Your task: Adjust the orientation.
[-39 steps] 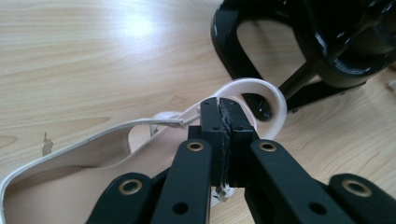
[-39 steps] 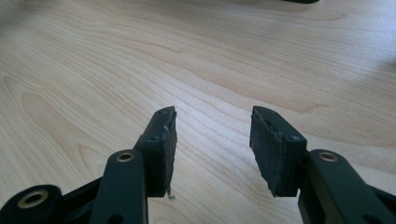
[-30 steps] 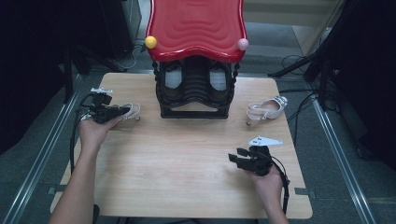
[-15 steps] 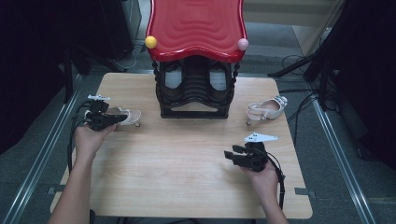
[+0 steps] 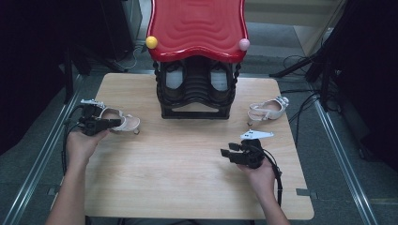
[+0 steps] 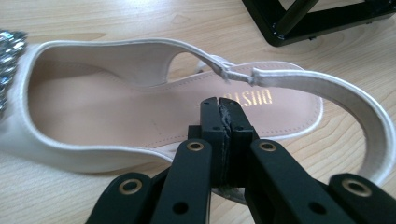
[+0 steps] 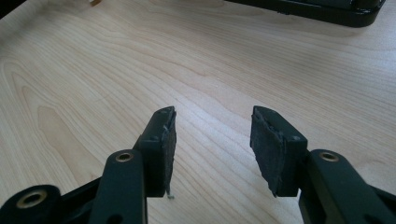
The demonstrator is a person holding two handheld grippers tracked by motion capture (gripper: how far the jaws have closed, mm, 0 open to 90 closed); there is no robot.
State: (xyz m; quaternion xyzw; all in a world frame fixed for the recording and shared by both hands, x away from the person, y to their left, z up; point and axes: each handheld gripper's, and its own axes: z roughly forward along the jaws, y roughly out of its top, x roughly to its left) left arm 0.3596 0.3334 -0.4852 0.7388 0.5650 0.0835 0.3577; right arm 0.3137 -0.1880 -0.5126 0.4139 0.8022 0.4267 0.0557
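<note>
A pale wooden table (image 5: 187, 187) carries a black shoe rack (image 5: 196, 93) at its far middle, topped by a red wavy lid (image 5: 197, 26) with a yellow ball (image 5: 151, 42) at its left corner and a pink ball (image 5: 244, 44) at its right corner. Two light shoes sit inside the rack.

At the left edge of the table lies a cream slingback sandal (image 5: 123, 123), its toe end toward the left and its heel strap toward the right. The left gripper (image 5: 110, 123) reaches over it from the left, held in the person's left hand (image 5: 84, 143). In the left gripper view the jaws are pressed together over the near rim of the sandal (image 6: 163, 107), beside the gold lettering on the insole; whether the rim is pinched between them cannot be told. A cluster of silver stones (image 6: 9, 65) trims the toe end.

A second matching sandal (image 5: 266, 109) lies at the far right of the table, just right of the rack and well apart from both grippers.

The right gripper (image 5: 226, 153) hangs over bare table at the near right, held in the right hand (image 5: 258, 176), pointing left. In the right gripper view its jaws stand wide apart with nothing between them, only wood grain beneath.
</note>
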